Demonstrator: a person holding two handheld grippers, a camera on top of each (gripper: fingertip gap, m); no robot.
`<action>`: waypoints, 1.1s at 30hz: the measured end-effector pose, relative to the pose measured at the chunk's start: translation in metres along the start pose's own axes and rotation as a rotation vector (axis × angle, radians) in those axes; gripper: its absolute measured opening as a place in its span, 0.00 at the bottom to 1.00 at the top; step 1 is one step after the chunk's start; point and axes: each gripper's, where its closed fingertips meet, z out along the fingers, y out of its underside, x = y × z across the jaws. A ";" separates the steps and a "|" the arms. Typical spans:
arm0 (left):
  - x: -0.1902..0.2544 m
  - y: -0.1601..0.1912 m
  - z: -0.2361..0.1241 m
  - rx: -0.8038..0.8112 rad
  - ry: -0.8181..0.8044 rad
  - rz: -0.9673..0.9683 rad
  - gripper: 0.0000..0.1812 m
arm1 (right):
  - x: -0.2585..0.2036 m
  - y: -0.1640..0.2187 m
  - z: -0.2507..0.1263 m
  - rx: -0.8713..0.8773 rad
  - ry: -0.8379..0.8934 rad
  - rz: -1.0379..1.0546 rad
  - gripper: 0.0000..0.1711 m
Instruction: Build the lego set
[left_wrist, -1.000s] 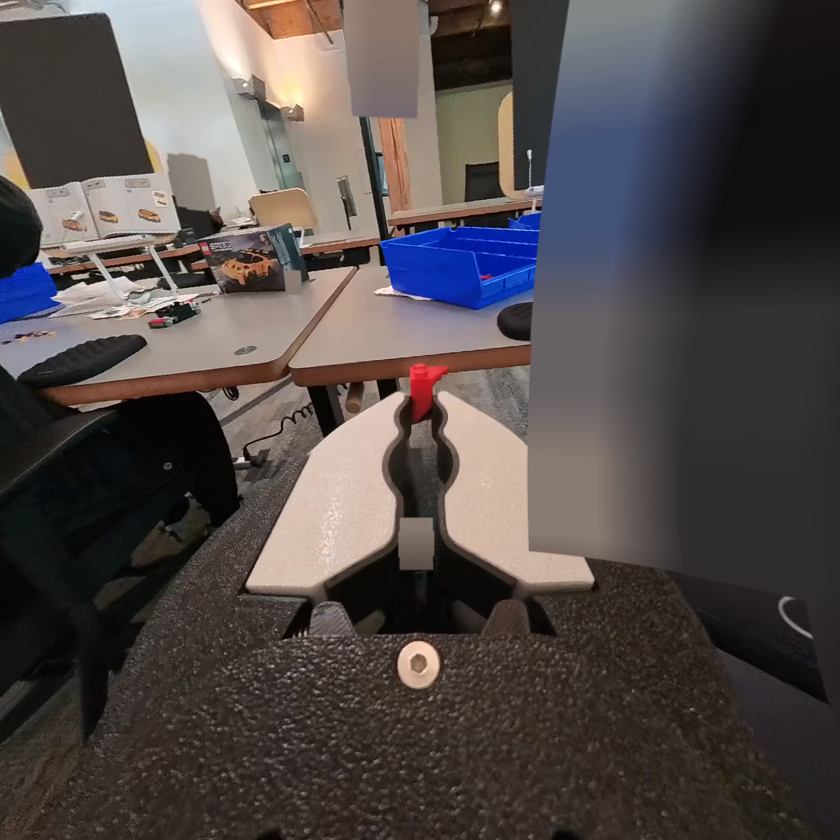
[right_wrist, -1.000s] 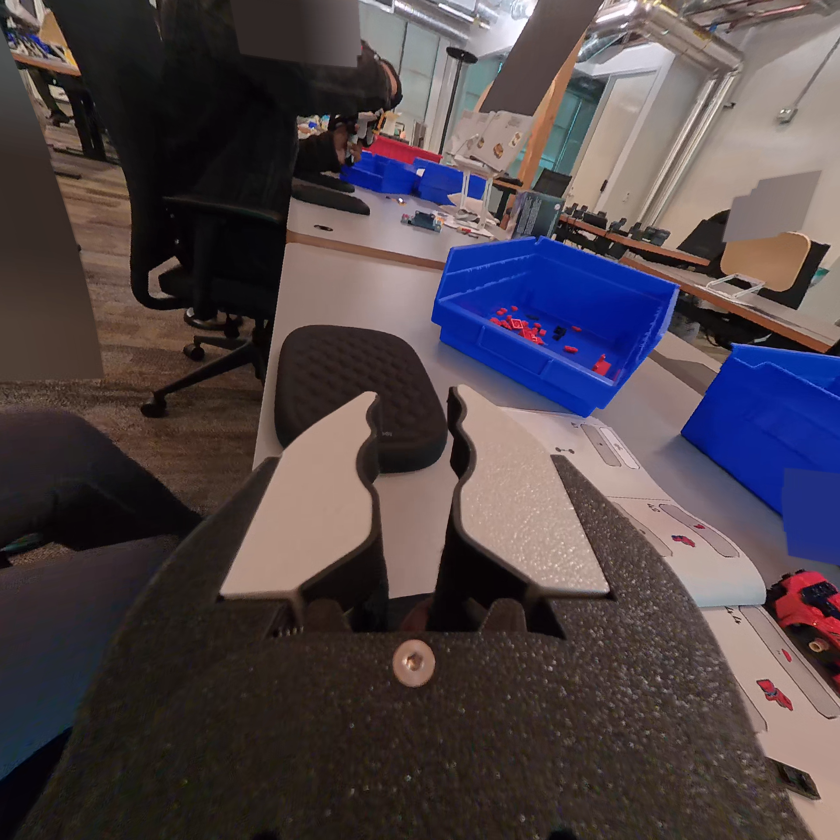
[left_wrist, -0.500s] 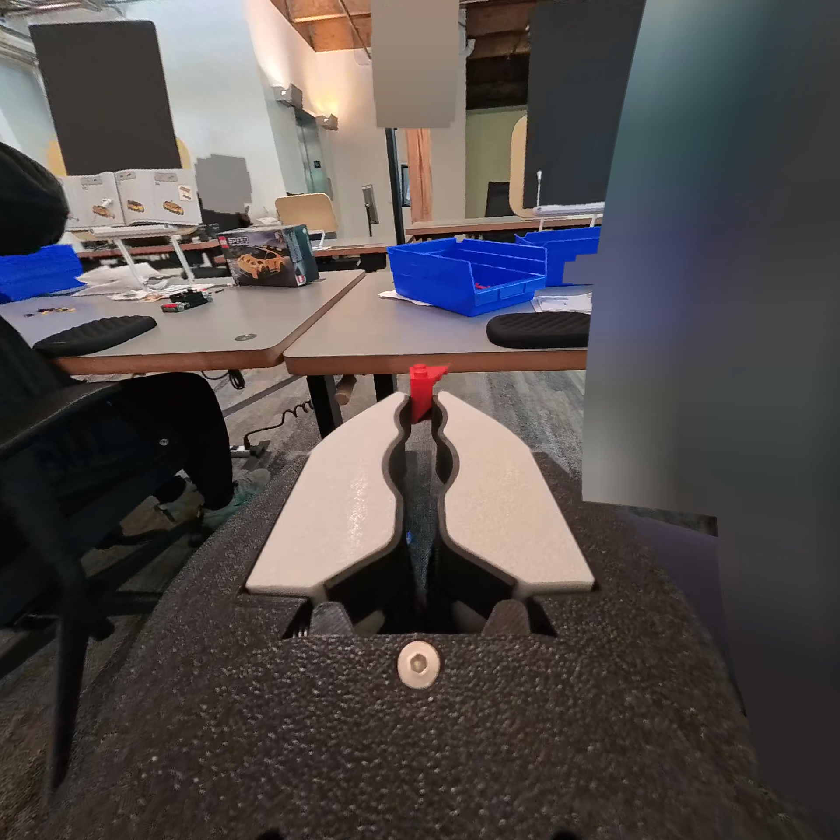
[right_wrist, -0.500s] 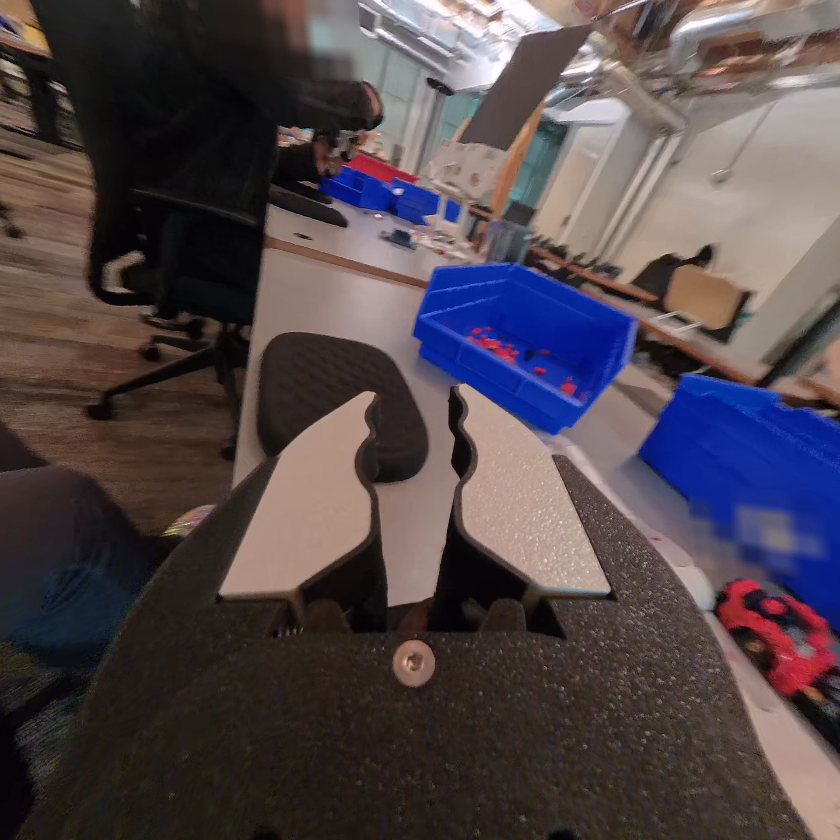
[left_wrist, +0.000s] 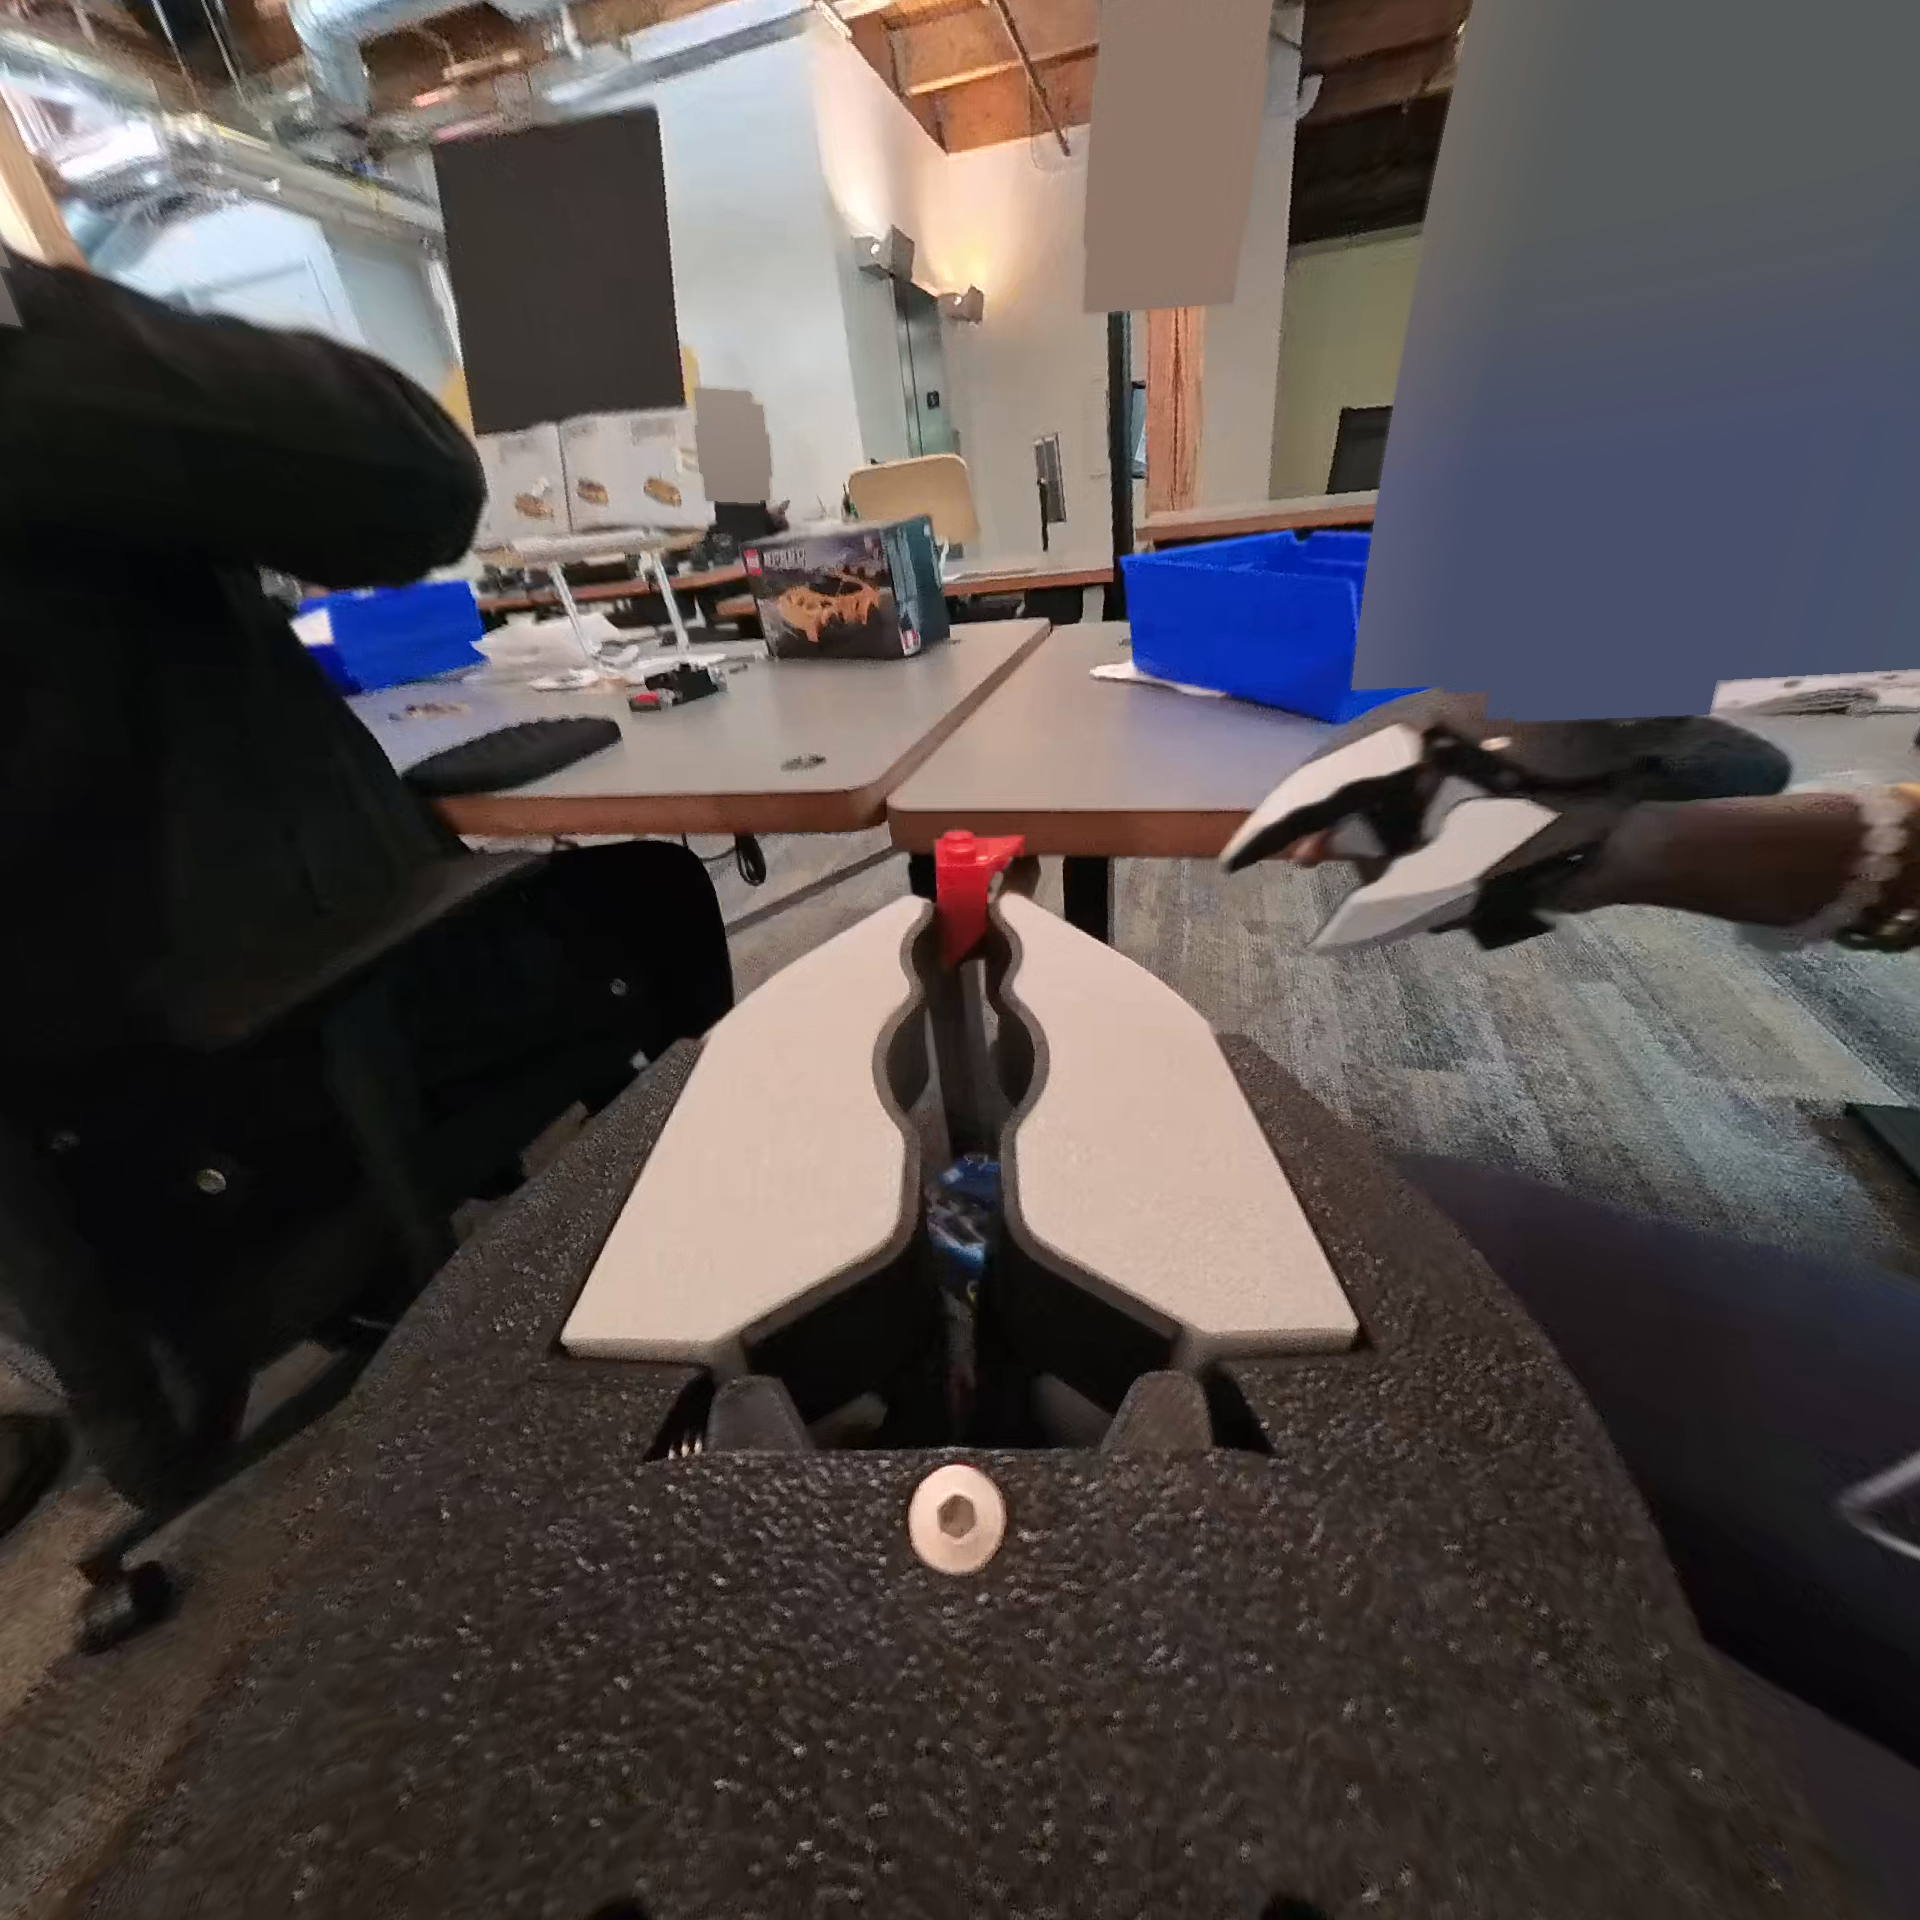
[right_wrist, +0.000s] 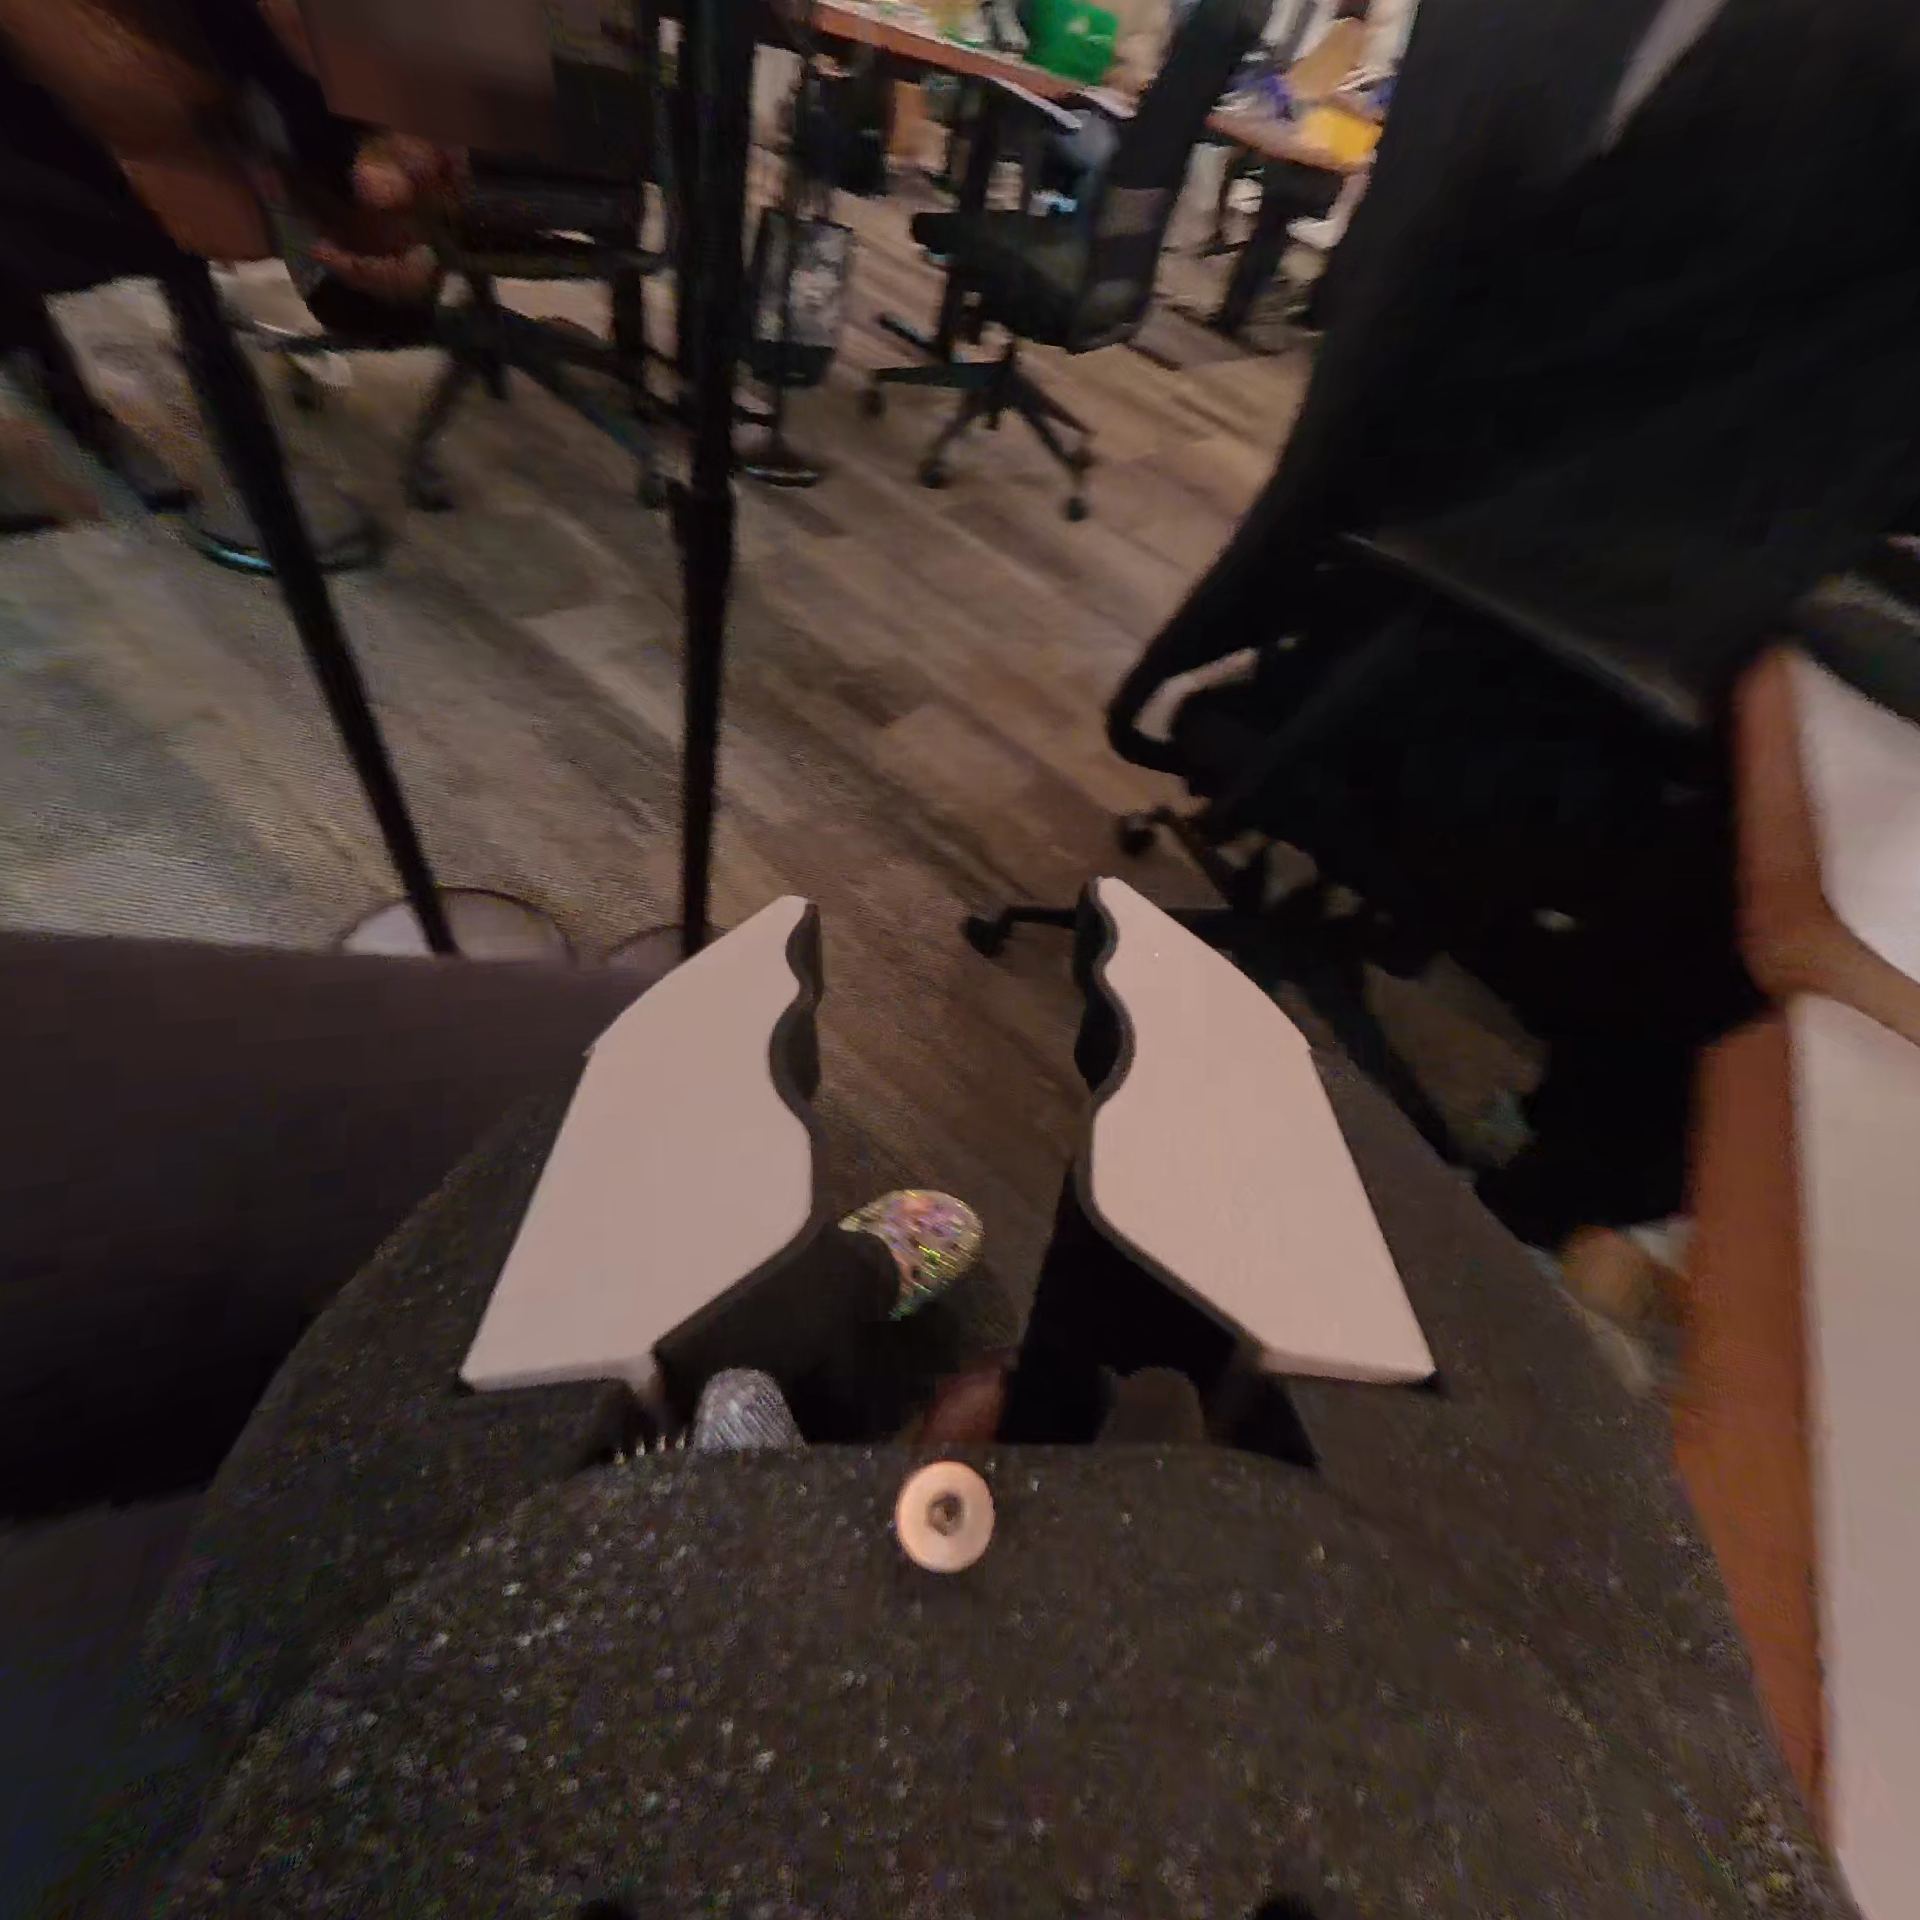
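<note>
My left gripper (left_wrist: 961, 920) is shut on a small red lego piece (left_wrist: 968, 883) that sticks up from between its fingertips. I hold it in the air, below and in front of the table edge (left_wrist: 1049, 826). My right gripper (right_wrist: 948, 920) is open and empty, and it points down toward the floor beside the table. It also shows in the left wrist view (left_wrist: 1299, 883), held by a hand to the right of the red piece, jaws apart.
Two grey tables (left_wrist: 727, 727) stand ahead with a blue bin (left_wrist: 1236, 634), a lego box (left_wrist: 847, 603) and a black wrist pad (left_wrist: 509, 753). A person in black (left_wrist: 187, 623) sits at the left. Black office chairs (right_wrist: 1455, 675) and table legs (right_wrist: 701, 520) stand on the floor. My hands' fingertips stand some 20 cm from each other.
My right gripper swung away from the table top and now points down at the floor, with its jaws wider apart. It came into the left wrist view. My left gripper still holds the red piece.
</note>
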 end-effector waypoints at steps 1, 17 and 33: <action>0.002 -0.010 -0.005 0.009 0.003 0.015 0.04 | -0.002 -0.010 0.015 -0.004 -0.035 0.023 0.27; 0.035 0.025 -0.053 -0.060 -0.107 -0.022 0.04 | 0.012 0.134 0.096 -0.435 -0.015 0.290 0.34; -0.050 0.100 -0.004 -0.159 -0.292 -0.032 0.04 | 0.135 0.364 0.213 -0.582 0.058 0.567 0.26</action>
